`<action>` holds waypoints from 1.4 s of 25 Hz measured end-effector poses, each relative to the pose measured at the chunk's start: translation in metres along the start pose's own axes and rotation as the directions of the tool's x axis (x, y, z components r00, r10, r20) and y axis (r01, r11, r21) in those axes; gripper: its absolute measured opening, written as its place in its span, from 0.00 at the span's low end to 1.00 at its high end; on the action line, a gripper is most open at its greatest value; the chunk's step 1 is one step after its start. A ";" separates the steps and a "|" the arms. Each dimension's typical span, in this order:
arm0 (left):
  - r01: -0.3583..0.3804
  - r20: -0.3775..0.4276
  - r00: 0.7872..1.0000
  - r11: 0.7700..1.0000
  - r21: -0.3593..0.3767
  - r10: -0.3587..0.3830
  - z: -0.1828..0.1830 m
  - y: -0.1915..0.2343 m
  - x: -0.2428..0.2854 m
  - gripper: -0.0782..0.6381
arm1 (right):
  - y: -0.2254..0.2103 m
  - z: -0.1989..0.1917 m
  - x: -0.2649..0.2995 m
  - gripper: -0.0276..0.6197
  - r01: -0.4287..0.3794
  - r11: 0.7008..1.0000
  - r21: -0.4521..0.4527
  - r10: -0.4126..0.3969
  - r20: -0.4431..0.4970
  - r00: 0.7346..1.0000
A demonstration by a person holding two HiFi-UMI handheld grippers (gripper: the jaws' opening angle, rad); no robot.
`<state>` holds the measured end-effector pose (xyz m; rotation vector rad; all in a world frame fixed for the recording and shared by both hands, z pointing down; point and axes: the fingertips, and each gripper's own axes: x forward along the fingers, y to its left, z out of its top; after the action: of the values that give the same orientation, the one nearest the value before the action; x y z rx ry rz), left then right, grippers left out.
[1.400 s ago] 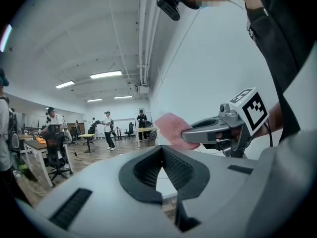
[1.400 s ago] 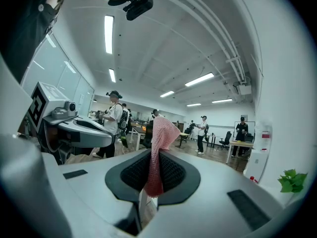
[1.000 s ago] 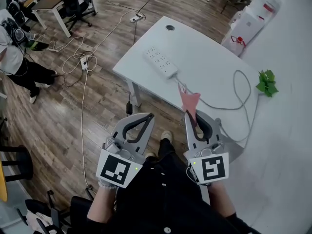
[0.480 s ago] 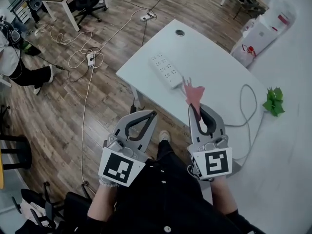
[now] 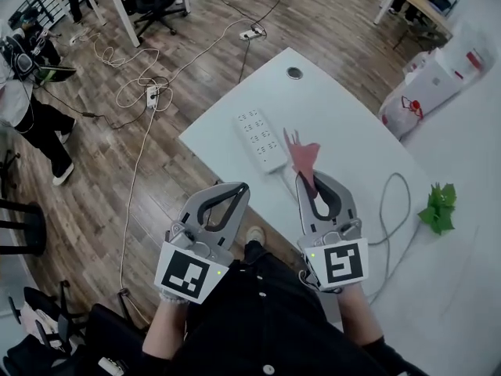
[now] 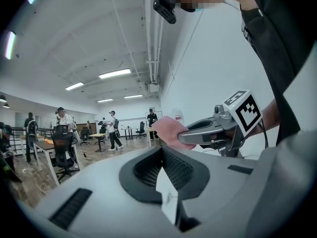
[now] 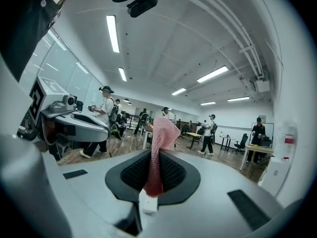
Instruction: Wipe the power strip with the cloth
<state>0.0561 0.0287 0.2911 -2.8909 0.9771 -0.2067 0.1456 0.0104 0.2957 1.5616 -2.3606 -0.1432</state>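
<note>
Though clear only close-up — cloth (image 7: 161, 133) tight between right tongs (image 5: 304, 185)

Head cam steep down on table (image 5: 352, 108); left claw (image 6: 161, 151), right claw (image 7: 156, 153) cams level, seeing each other.

Counted Around the Jaws

Two grippers showed: the left gripper (image 5: 239, 188) and the right gripper (image 5: 305, 180). One pink cloth (image 5: 302, 157) stood between the right jaws. Just ahead of them, one white table (image 5: 344, 108) carried one power strip (image 5: 261, 139) and one grey cable (image 5: 385, 210). One green sprig (image 5: 438, 207) lay to their right. Two more strips lay on the floor, far ahead and left of the jaws: the near floor strip (image 5: 153, 94) and the far floor strip (image 5: 252, 34).
</note>
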 end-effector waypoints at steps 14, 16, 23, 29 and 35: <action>-0.058 -0.044 0.997 0.998 -0.032 0.057 -0.001 0.022 0.046 0.13 | -0.037 -0.017 0.039 0.13 -0.059 0.997 0.046 0.059 -0.003 0.998; -0.055 -0.042 0.998 0.998 -0.027 0.054 -0.002 0.029 0.048 0.13 | -0.039 -0.018 0.047 0.13 -0.053 0.998 0.046 0.053 -0.010 0.999; -0.045 -0.047 0.998 0.999 -0.006 0.045 -0.004 0.054 0.053 0.13 | -0.047 -0.022 0.073 0.13 -0.035 0.998 0.048 0.037 -0.041 0.998; -0.061 -0.058 0.996 0.998 -0.014 0.060 -0.011 0.070 0.050 0.13 | -0.050 -0.027 0.096 0.13 -0.042 0.999 0.027 0.044 -0.068 0.997; -0.079 -0.056 0.995 0.997 -0.018 0.078 -0.016 0.084 0.046 0.13 | -0.051 -0.038 0.127 0.13 -0.064 0.998 0.001 0.063 -0.099 0.993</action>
<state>0.0395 -0.0660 0.3013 -2.8720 1.1062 -0.2740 0.1561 -0.1222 0.3438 1.4557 -2.3292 -0.0536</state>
